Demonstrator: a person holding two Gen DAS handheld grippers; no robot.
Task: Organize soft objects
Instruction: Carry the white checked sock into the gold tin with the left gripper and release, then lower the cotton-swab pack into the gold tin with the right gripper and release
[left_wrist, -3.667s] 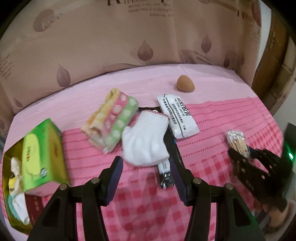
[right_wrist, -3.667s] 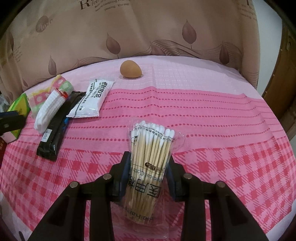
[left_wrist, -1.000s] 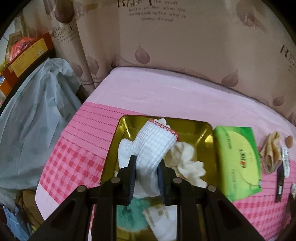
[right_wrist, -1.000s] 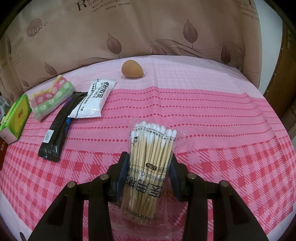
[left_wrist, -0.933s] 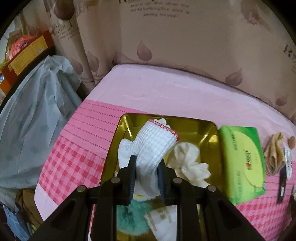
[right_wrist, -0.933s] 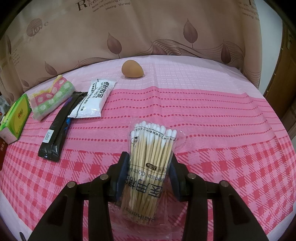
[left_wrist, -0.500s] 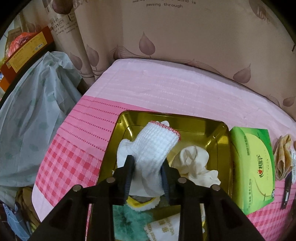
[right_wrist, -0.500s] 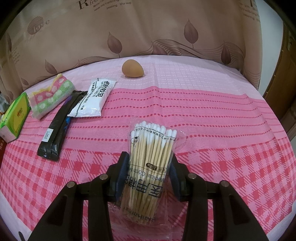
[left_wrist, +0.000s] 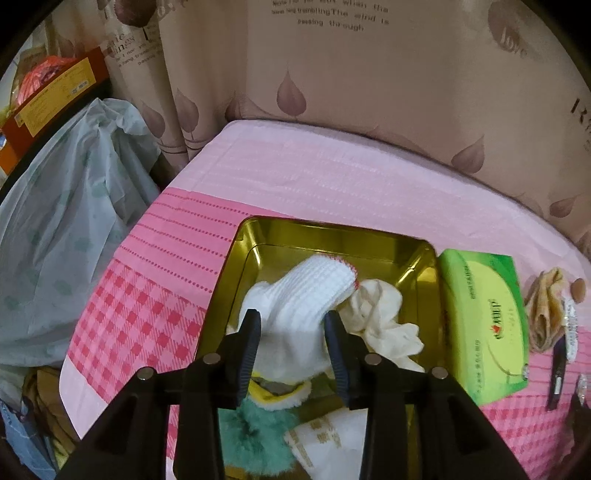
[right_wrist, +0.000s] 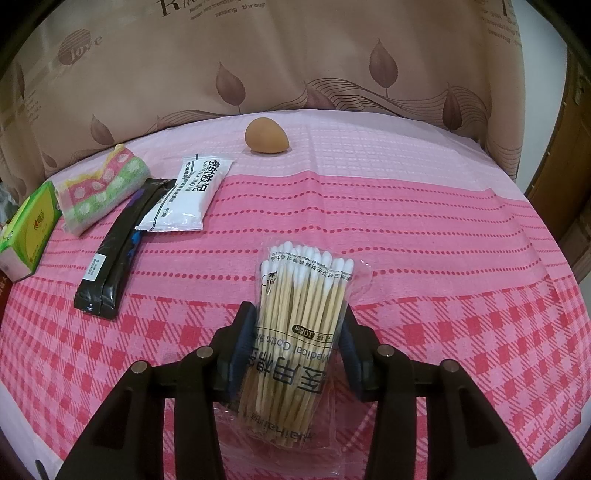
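Right wrist: claw clamps swab pack reading "Medical Cotton"; left claw opening around glove.

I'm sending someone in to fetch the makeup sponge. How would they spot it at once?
On the pink tablecloth, look to the far, plain-pink strip near the curtain. The sponge sits there alone, just beyond the white packet. It is the only brown, egg-shaped thing; its neighbours are all flat packs or cloth.
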